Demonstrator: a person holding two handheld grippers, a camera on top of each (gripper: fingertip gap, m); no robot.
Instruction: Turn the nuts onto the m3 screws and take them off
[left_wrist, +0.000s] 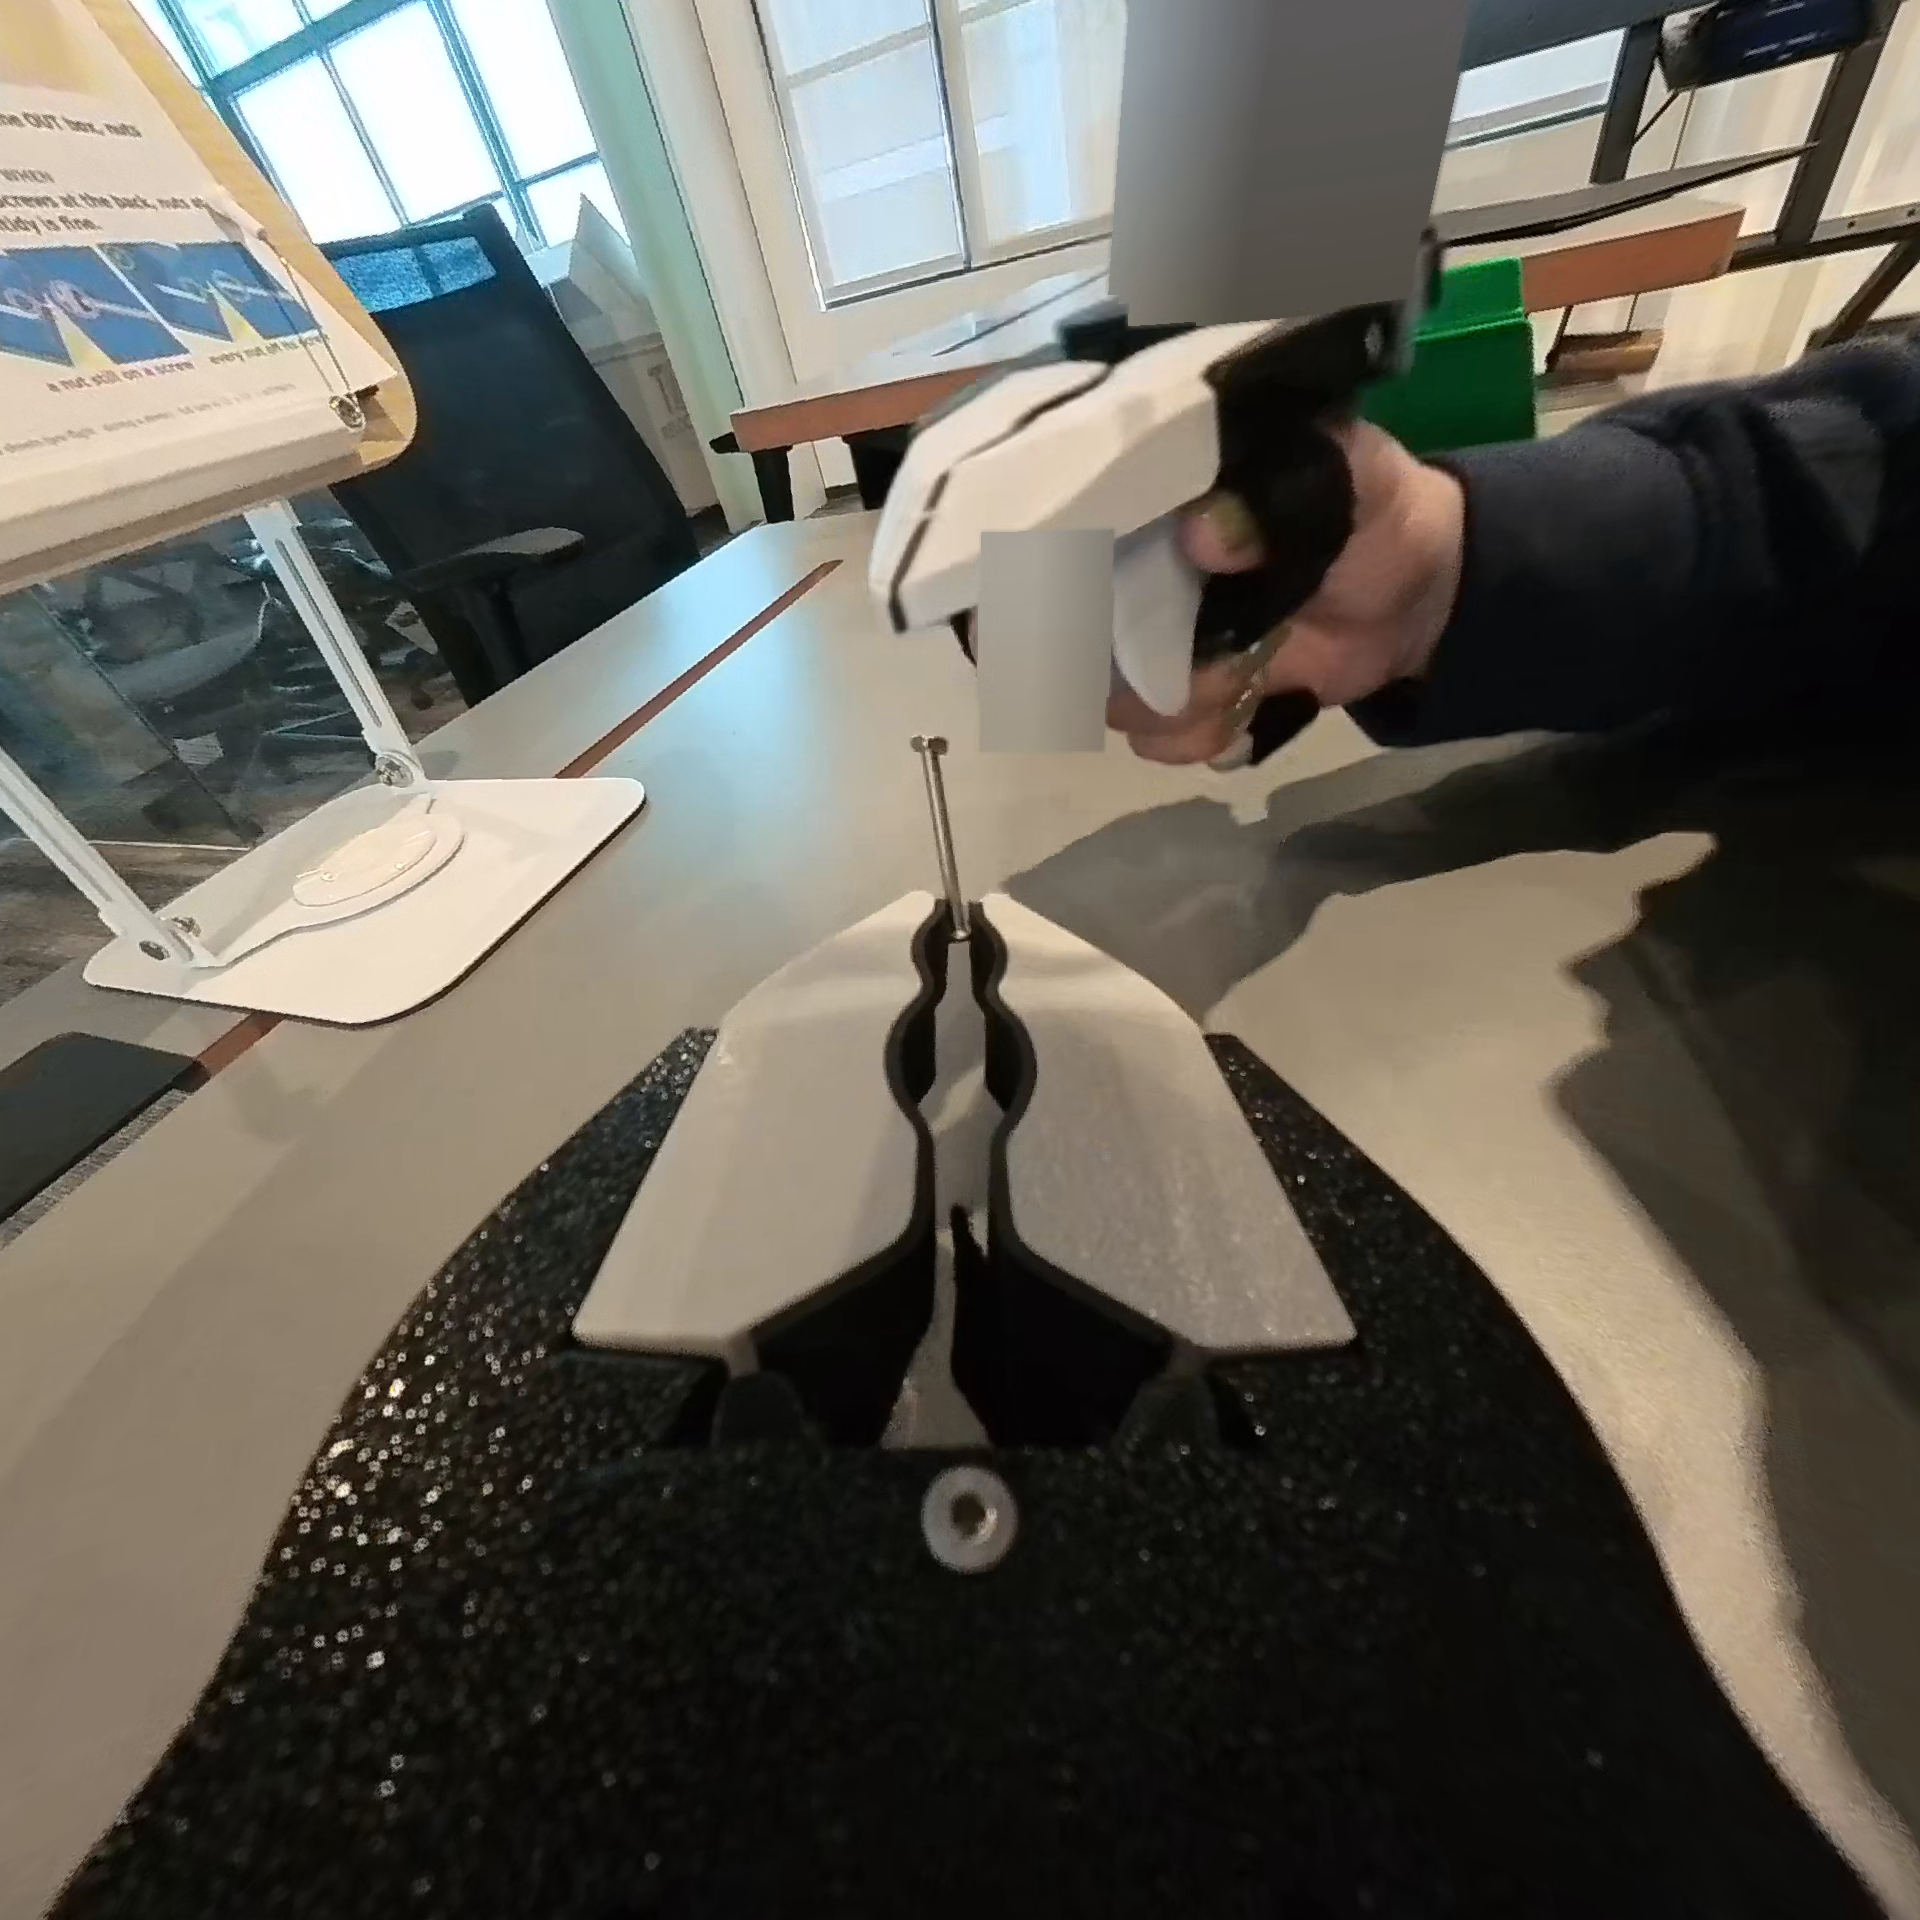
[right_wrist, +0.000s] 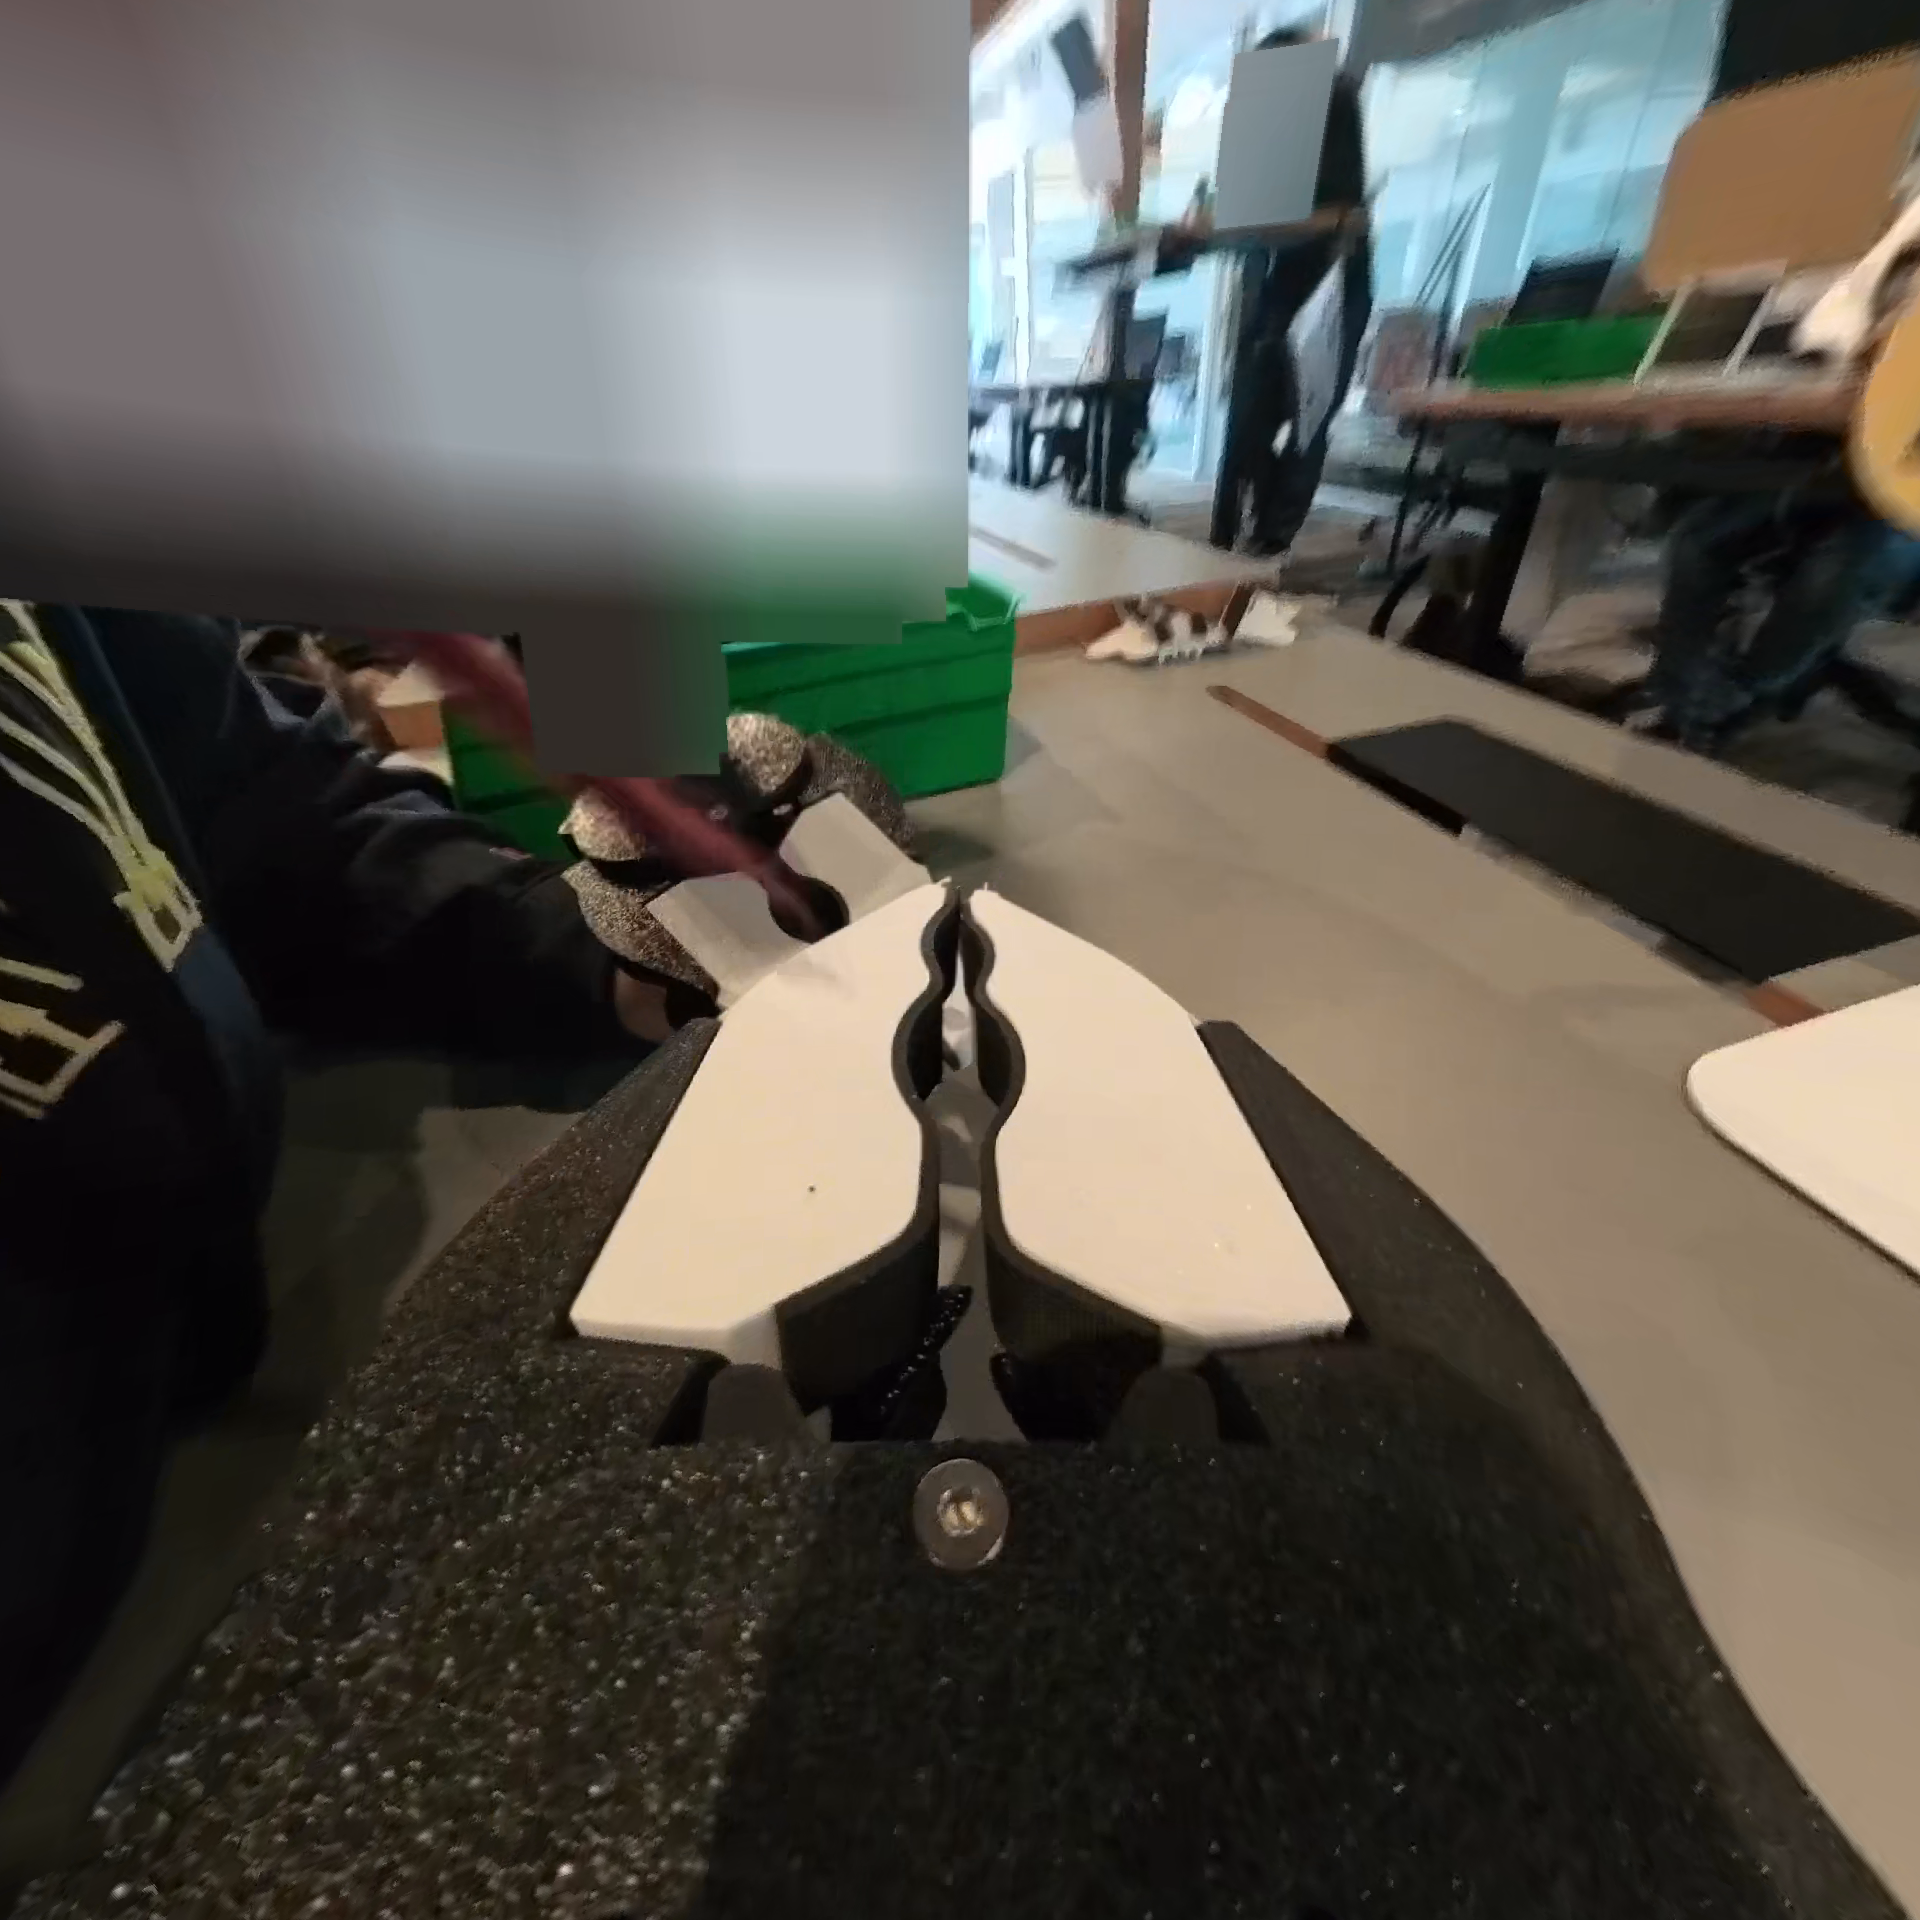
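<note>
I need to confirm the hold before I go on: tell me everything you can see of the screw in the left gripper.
The screw is a thin, silvery metal shaft with a small flat head at its top end. It stands nearly upright, leaning slightly left, above the grey table. Its lower end is pinched between the tips of the left gripper, which is closed on it. No nut shows on the visible shaft. The right gripper hangs close to its head; contact cannot be judged.

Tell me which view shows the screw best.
The left wrist view: the screw stands upright, its lower end pinched between the left gripper's fingers, head on top, sharp against the table. In the right wrist view I can't make it out.
</note>
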